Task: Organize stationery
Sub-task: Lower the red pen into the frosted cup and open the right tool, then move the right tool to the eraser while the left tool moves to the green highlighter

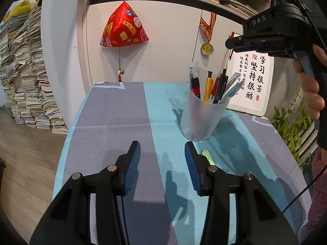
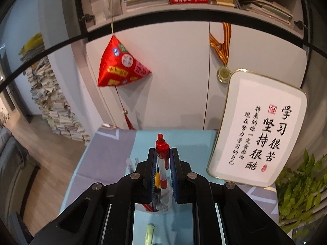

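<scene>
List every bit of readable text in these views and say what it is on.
"DAS": right gripper housing.
"学习很苦 坚持很酷", with smaller columns "将来的你一定会感谢 现在努力学习的自己": framed calligraphy sign.
Red seals on the sign: unreadable.
Red book spine on the shelf: too blurred.
Patches on the red hanging ornament: too small.

Cup [image 1: 201,116]: frosted, upright, right of centre, holding pens [image 1: 219,85]. Red pen [image 2: 162,159]: upright, centre frame above cup. Green pen [image 1: 208,156]: flat, below cup.
</scene>
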`<state>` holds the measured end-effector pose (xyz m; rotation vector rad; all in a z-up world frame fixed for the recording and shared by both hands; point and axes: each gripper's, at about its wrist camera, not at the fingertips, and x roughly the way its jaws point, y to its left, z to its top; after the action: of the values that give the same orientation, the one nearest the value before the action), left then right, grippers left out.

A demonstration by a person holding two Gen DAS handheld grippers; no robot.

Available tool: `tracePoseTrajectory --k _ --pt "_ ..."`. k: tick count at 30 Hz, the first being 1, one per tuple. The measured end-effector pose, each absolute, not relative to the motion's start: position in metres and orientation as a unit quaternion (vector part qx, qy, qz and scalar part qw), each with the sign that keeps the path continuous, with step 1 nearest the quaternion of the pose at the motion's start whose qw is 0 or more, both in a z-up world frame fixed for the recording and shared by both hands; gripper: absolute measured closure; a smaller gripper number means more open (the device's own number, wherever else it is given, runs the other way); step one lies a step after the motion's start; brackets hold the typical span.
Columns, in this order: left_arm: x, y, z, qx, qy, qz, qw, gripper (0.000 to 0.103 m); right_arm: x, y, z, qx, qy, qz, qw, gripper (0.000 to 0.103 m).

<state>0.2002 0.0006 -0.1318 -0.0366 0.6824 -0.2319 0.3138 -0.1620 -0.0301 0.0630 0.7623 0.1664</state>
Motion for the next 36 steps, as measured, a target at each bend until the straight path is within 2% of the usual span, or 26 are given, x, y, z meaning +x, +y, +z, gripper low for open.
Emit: tracePoseTrajectory --k 12,20,29,36 --pt "0.200 -0.003 -0.136 -0.017 0.342 -0.115 0.932 0.060 0.316 -0.160 -0.056 0.029 0.403 0.082 0.911 0.089" --pt "0.200 -0.006 -0.137 -0.014 0.344 -0.117 0.931 0.060 0.311 -0.163 -0.053 0.033 0.400 0.085 0.912 0.089" --pt "0.199 -0.012 -0.137 -0.016 0.350 -0.119 0.929 0.059 0.276 -0.170 -0.047 0.022 0.395 0.096 0.913 0.089" --pt "0.195 -0.017 -0.135 -0.015 0.350 -0.119 0.929 0.059 0.244 -0.173 -0.069 -0.001 0.419 0.105 0.902 0.089"
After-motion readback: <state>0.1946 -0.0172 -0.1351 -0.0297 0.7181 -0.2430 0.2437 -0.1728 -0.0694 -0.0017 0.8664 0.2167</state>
